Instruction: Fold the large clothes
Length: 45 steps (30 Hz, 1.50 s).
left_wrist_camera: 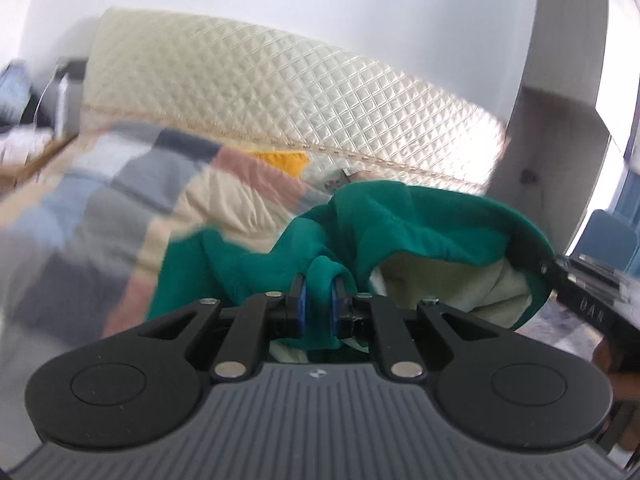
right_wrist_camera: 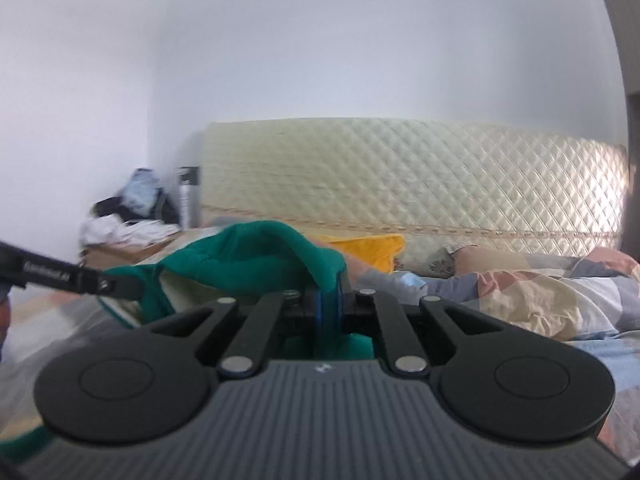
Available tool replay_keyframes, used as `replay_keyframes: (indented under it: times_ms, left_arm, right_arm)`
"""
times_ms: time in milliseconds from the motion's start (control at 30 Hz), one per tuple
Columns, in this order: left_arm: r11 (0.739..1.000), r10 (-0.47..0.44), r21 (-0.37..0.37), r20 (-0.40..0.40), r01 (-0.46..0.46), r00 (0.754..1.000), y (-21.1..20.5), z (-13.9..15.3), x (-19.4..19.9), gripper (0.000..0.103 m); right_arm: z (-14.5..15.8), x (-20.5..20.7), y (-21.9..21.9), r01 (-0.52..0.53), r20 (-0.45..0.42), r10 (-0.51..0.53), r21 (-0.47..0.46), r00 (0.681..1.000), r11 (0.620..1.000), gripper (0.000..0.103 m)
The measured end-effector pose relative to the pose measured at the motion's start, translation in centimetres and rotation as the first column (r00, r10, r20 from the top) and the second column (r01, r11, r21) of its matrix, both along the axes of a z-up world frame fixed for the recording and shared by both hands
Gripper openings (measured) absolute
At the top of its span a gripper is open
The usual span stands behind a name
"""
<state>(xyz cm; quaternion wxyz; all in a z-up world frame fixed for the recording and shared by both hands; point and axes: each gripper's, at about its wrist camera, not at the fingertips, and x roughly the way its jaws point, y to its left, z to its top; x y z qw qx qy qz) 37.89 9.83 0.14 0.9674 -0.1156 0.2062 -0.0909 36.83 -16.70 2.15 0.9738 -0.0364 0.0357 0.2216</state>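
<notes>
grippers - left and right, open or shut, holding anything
left gripper: shut on the green garment.
right gripper: shut on the same green garment.

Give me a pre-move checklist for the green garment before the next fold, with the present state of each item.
1. Left gripper clamped on the green garment: ok.
2. Right gripper clamped on the same garment: ok.
3. Cloth spanning between both grippers, cream lining showing: ok.
4. Garment hanging flat and unbunched: not ok, it is crumpled.
5. Lower hem free of the patchwork bedspread: cannot tell.
6. Landing spot on the bed free: cannot tell, the view is blurred.
</notes>
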Motion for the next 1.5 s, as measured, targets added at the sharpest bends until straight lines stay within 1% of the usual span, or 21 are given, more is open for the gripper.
replay_keyframes:
  times_ms: [100, 200, 267, 367, 433, 500, 533, 567, 600, 633, 700, 833, 967, 1100, 1200, 1233, 1267, 1367, 1433, 1467, 1500]
  left_arm:
    - [1.0, 0.02, -0.012, 0.0, -0.02, 1.0, -1.5, -2.2, -6.0, 0.013]
    - [0.999, 0.046, -0.023, -0.062, -0.047, 0.997, -3.2, -5.2, -9.6, 0.013]
    - [0.997, 0.072, -0.011, -0.129, -0.074, 0.989, -4.1, -7.6, -10.4, 0.013]
    - [0.996, 0.086, 0.018, -0.275, -0.084, 0.957, -5.5, -11.5, -10.3, 0.014]
    - [0.998, 0.057, 0.011, -0.313, -0.056, 0.948, -5.8, -13.2, -10.6, 0.014]
    - [0.999, 0.055, 0.019, -0.309, -0.051, 0.949, -5.9, -13.3, -11.2, 0.015]
    - [0.999, 0.04, 0.014, -0.3, -0.038, 0.953, -5.8, -13.0, -11.5, 0.026]
    - [1.0, 0.024, -0.003, -0.29, -0.026, 0.957, -5.6, -12.5, -11.9, 0.044]
    - [0.999, 0.016, -0.027, -0.272, -0.024, 0.962, -5.3, -12.1, -12.4, 0.051]
    - [0.998, 0.02, -0.047, -0.247, -0.032, 0.969, -4.9, -11.5, -12.8, 0.057]
    - [0.995, 0.016, -0.095, -0.195, -0.035, 0.981, -4.0, -10.7, -13.9, 0.058]
    - [0.981, 0.006, -0.193, -0.103, -0.026, 0.995, -2.7, -9.2, -13.8, 0.064]
    - [0.977, 0.036, -0.207, -0.046, -0.045, 0.998, -2.6, -8.7, -13.2, 0.065]
    - [0.973, 0.034, -0.228, -0.05, -0.044, 0.998, -2.6, -9.4, -11.4, 0.065]
    - [0.959, -0.027, -0.283, -0.039, 0.015, 0.999, -3.0, -10.7, -9.5, 0.058]
    - [0.957, -0.039, -0.289, -0.051, 0.022, 0.998, -3.0, -11.2, -8.8, 0.05]
    - [0.962, -0.051, -0.27, -0.072, 0.029, 0.996, -3.4, -11.7, -8.3, 0.043]
    - [0.978, -0.051, -0.207, -0.115, 0.026, 0.992, -4.4, -12.9, -7.2, 0.031]
    - [0.981, -0.056, -0.189, -0.106, 0.036, 0.993, -4.7, -13.4, -6.9, 0.021]
    - [0.982, -0.066, -0.182, -0.088, 0.049, 0.994, -4.8, -13.3, -7.0, 0.015]
    - [0.98, -0.096, -0.183, -0.071, 0.082, 0.993, -4.8, -13.1, -7.1, 0.013]
  right_arm:
    - [-1.5, -4.3, -0.4, -0.013, -0.036, 0.012, -0.017, 0.999, 1.0, 0.01]
    - [-3.7, -6.1, -0.5, -0.004, -0.127, 0.001, -0.023, 0.992, 1.0, 0.01]
    - [-5.5, -6.6, -0.5, 0.017, -0.195, -0.023, -0.031, 0.981, 0.999, 0.01]
    - [-9.1, -6.1, -0.7, 0.058, -0.347, -0.067, -0.035, 0.936, 0.998, 0.012]
    - [-11.3, -5.4, -1.1, 0.076, -0.443, -0.08, -0.026, 0.893, 0.997, 0.012]
    - [-12.3, -6.0, -1.8, 0.073, -0.495, -0.061, 0.005, 0.867, 0.997, 0.014]
    - [-12.2, -6.4, -2.1, 0.069, -0.51, -0.053, 0.013, 0.859, 0.998, 0.021]
    - [-11.9, -6.4, -2.5, 0.071, -0.516, -0.043, 0.035, 0.856, 0.997, 0.026]
    - [-11.4, -7.0, -2.9, 0.07, -0.515, -0.028, 0.064, 0.857, 0.995, 0.04]
    - [-10.9, -7.1, -3.5, 0.066, -0.512, -0.001, 0.108, 0.859, 0.992, 0.056]
    - [-10.3, -7.5, -4.7, 0.068, -0.507, 0.042, 0.196, 0.861, 0.978, 0.064]
    - [-9.5, -7.7, -5.5, 0.05, -0.481, 0.105, 0.298, 0.87, 0.953, 0.064]
    - [-9.3, -6.5, -4.4, 0.037, -0.441, 0.1, 0.291, 0.892, 0.956, 0.064]
    - [-9.9, -4.5, -3.5, 0.042, -0.432, 0.092, 0.292, 0.897, 0.955, 0.064]
    - [-10.5, -3.1, -2.6, 0.034, -0.442, 0.078, 0.24, 0.894, 0.97, 0.063]
    - [-10.8, -2.6, -2.3, 0.038, -0.444, 0.065, 0.218, 0.894, 0.975, 0.063]
    - [-11.3, -2.2, -2.1, 0.043, -0.456, 0.054, 0.199, 0.888, 0.979, 0.063]
    - [-12.9, -0.8, -1.4, 0.069, -0.517, 0.013, 0.138, 0.856, 0.988, 0.06]
    - [-13.4, -0.4, -1.2, 0.073, -0.529, -0.002, 0.113, 0.848, 0.991, 0.052]
    - [-13.4, -0.4, -1.1, 0.077, -0.518, -0.013, 0.102, 0.855, 0.992, 0.035]
    - [-13.1, -0.6, -1.1, 0.067, -0.501, -0.008, 0.099, 0.866, 0.993, 0.013]
